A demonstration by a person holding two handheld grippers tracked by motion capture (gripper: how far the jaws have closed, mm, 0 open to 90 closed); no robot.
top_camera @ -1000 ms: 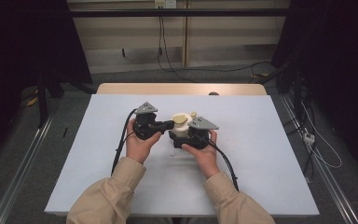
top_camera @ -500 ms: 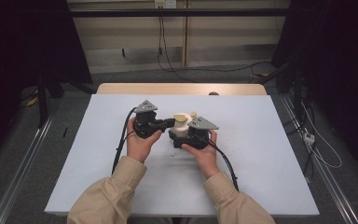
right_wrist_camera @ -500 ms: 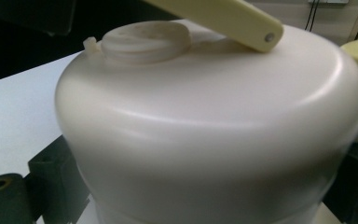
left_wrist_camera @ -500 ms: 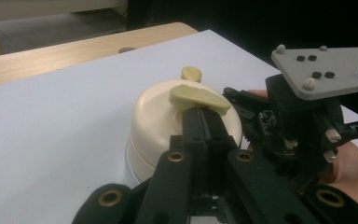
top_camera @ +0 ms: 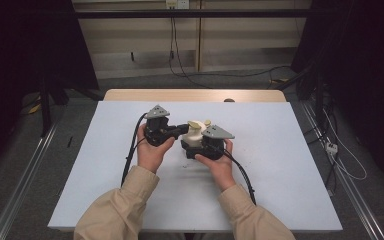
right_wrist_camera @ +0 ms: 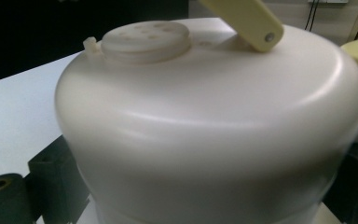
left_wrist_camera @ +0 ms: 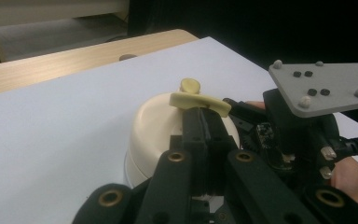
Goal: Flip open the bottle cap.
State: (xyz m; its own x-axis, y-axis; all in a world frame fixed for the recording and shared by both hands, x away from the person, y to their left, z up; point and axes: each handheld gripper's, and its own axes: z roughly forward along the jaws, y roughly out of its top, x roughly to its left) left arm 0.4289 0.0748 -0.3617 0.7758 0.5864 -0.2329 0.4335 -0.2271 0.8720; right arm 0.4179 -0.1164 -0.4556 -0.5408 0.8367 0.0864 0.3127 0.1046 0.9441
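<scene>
Tools meet mid-desk point(top_camera: 280, 190): our left tool point(left_wrist_camera: 204, 122) pinches the yellow crank handle point(left_wrist_camera: 199, 102); our right tool point(top_camera: 196, 148) clamps the cream container point(right_wrist_camera: 205, 135).

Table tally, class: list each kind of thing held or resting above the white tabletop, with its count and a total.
Cream domed container: 1
Yellow lever on its top: 1
Yellow knob: 1
Handheld grippers: 2, left gripper, right gripper
Total: 5
</scene>
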